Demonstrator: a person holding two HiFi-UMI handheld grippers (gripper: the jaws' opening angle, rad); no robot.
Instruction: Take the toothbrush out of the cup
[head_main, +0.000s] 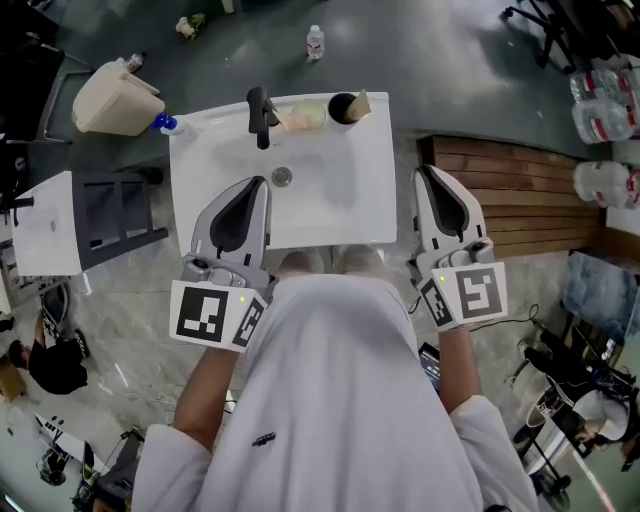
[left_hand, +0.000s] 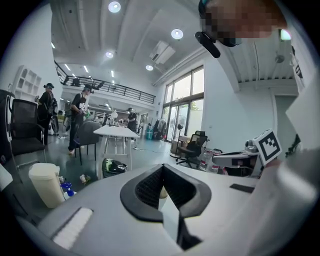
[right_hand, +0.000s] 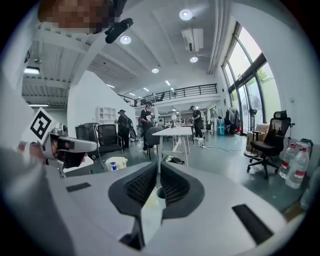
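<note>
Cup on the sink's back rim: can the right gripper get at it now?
Probably yes: nothing stands between the right gripper and the cup, but its jaws are together and must open.

loc: open-plan ofc/lab hall | evid: desk chair (right_hand: 270, 142), wk table (right_hand: 174, 132), mezz. rail (right_hand: 185, 92), tall windows (left_hand: 182, 107), sink unit (head_main: 340, 205)

2 grippers (head_main: 255, 184) (head_main: 427, 172), 1 cup (head_main: 343, 108), 1 sink (head_main: 205, 170)
</note>
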